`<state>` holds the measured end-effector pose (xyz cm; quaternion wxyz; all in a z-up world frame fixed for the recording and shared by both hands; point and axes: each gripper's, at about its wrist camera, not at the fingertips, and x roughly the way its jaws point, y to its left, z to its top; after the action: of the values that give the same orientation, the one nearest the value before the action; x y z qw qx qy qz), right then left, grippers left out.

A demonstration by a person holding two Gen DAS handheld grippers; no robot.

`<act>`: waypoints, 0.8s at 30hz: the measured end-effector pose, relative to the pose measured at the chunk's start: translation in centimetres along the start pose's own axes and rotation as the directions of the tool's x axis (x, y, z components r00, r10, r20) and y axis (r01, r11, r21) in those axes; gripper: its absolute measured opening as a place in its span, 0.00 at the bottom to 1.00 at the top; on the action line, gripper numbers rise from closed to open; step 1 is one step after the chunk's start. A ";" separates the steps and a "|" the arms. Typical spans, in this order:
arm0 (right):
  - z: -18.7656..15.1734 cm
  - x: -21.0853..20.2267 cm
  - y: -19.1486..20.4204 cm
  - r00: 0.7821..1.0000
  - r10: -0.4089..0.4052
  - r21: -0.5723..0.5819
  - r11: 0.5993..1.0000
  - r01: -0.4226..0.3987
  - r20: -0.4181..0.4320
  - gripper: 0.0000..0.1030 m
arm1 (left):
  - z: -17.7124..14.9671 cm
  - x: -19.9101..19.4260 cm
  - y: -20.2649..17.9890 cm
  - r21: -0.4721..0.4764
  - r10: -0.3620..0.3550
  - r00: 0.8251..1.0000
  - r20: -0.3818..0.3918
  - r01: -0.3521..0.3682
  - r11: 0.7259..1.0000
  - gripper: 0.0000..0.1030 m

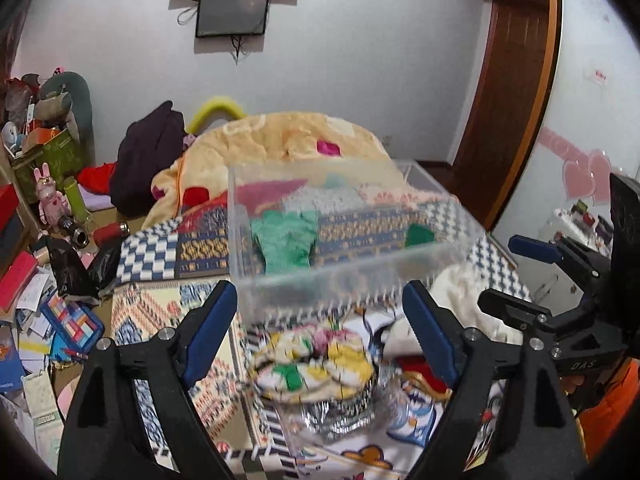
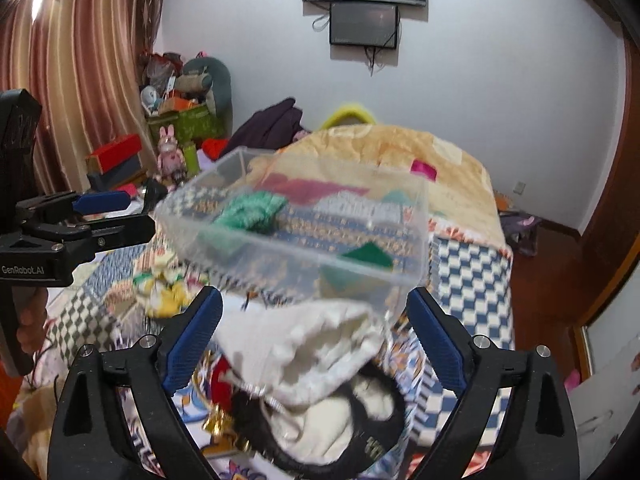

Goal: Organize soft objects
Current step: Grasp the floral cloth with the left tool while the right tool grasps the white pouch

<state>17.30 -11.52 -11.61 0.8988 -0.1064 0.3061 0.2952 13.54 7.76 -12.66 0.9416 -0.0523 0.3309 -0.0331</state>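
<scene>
Left wrist view: a clear, rectangular plastic box (image 1: 352,236) is seen on the bed (image 1: 160,312), which is covered by a patchwork of patterned blankets. Inside the box a green knitted cloth (image 1: 286,242) is visible, with a smaller dark green piece (image 1: 420,235) nearer the right wall; the box reads as the container into which the soft things are to be sorted. The left gripper (image 1: 320,332) is held with its blue-padded fingers (image 1: 210,332) spread wide, and nothing is gripped between them. Just below the box, framed between those fingers, a rolled bundle of yellow, white and green fabric (image 1: 316,360) lies on the bed, and it appears to be lined up for a grasp.

In the right wrist view, the right gripper (image 2: 316,336) is likewise opened wide and empty. Between and beneath its fingers a cream fleecy cloth (image 2: 304,352) is draped over a black-and-white soft item (image 2: 360,412), just beside the near wall of the box. Both tools seem to be held low and close to the box so that each soft piece can be lifted over the rim in a short move. The frames are blurred, so contact between fingers and fabric cannot be told.
</scene>
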 end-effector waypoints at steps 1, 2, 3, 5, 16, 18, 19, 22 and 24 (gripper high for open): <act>-0.3 0.2 0.1 1.000 -0.001 -0.001 1.000 0.001 -0.010 0.90 | -0.7 0.3 -0.2 0.009 0.002 1.000 -0.013 -0.002 1.000 0.85; -0.6 0.4 0.1 1.000 -0.002 0.001 1.000 0.002 -0.017 0.90 | -1.0 0.4 -0.3 0.011 0.002 1.000 -0.019 -0.002 1.000 0.87; -0.9 0.5 0.2 1.000 -0.001 0.005 1.000 0.001 -0.023 0.90 | -1.7 0.7 -0.5 0.013 0.002 0.999 -0.033 -0.001 1.000 0.88; -1.6 0.9 0.0 0.999 0.006 0.019 1.000 -0.005 -0.043 0.90 | -2.4 1.2 -0.7 0.015 -0.004 0.999 -0.054 0.005 1.000 0.89; -2.6 2.6 -1.2 0.994 0.005 0.082 0.997 0.004 -0.107 0.90 | -4.2 4.1 1.7 -0.066 0.013 0.989 -0.146 -0.023 0.998 0.89; -2.5 2.8 -1.4 0.995 0.009 0.090 0.996 0.000 -0.103 0.90 | -4.1 4.3 2.3 -0.089 0.010 0.989 -0.144 -0.023 0.996 0.89; -2.4 2.8 -1.5 0.995 0.017 0.094 0.996 -0.007 -0.102 0.90 | -4.0 4.4 2.6 -0.095 0.009 0.990 -0.143 -0.023 0.995 0.89; -2.2 2.8 -1.4 0.995 0.023 0.093 0.996 -0.014 -0.096 0.85 | -4.0 4.5 2.8 -0.107 0.000 0.990 -0.144 -0.015 0.994 0.86; -2.2 2.9 -1.3 0.994 0.030 0.084 0.996 -0.022 -0.101 0.74 | -4.0 4.9 2.9 -0.113 -0.022 0.988 -0.151 0.005 0.994 0.78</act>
<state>18.86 -11.99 -15.13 0.8817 -0.0801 0.3650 0.2881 14.88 9.89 -19.17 0.9090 -0.1046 0.4027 -0.0247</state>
